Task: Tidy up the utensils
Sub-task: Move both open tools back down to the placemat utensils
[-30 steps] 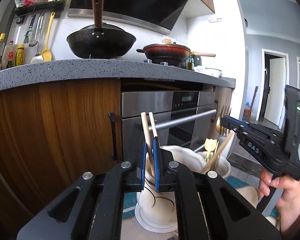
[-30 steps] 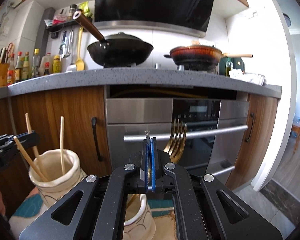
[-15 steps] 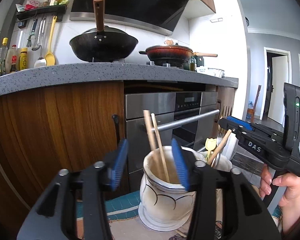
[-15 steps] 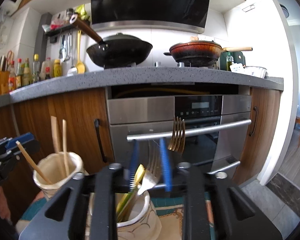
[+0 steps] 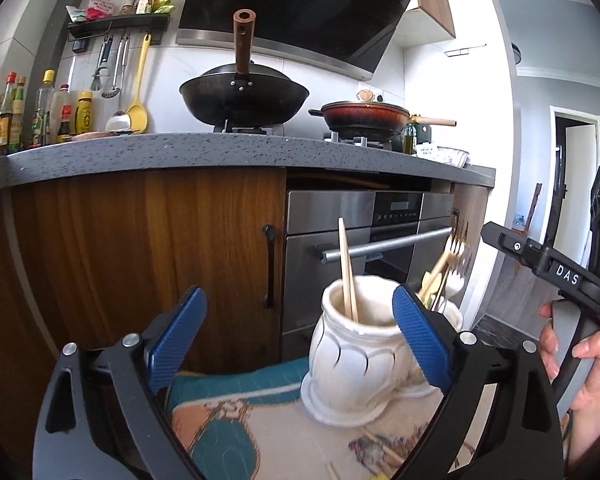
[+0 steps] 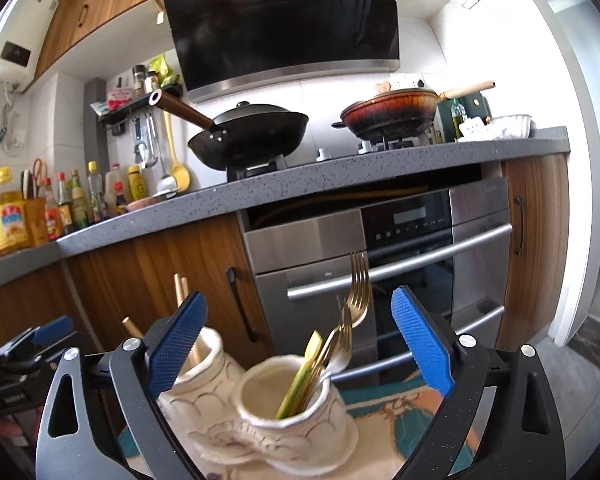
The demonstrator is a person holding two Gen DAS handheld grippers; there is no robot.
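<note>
Two cream ceramic holders stand side by side on a patterned mat. The left holder (image 5: 356, 360) holds wooden chopsticks (image 5: 346, 272); it also shows in the right wrist view (image 6: 198, 364). The right holder (image 6: 288, 412) holds gold forks (image 6: 354, 300) and a yellow-green utensil (image 6: 300, 376). My left gripper (image 5: 296, 340) is open and empty, its jaws wide just in front of the chopstick holder. My right gripper (image 6: 298, 344) is open and empty, its jaws wide above the fork holder. Loose chopsticks (image 5: 376, 448) lie on the mat by the holder's base.
The mat (image 5: 236, 420) is teal and beige. Behind stand wooden cabinets (image 5: 140, 248), a steel oven (image 6: 404, 248) with a bar handle, and a grey counter (image 5: 180, 152) with a black wok (image 5: 244, 96) and a red pan (image 5: 364, 118).
Both grippers have opened wide. The left let go of the chopsticks, which now stand in the left holder. The right let go of a fork, which now stands in the right holder.
</note>
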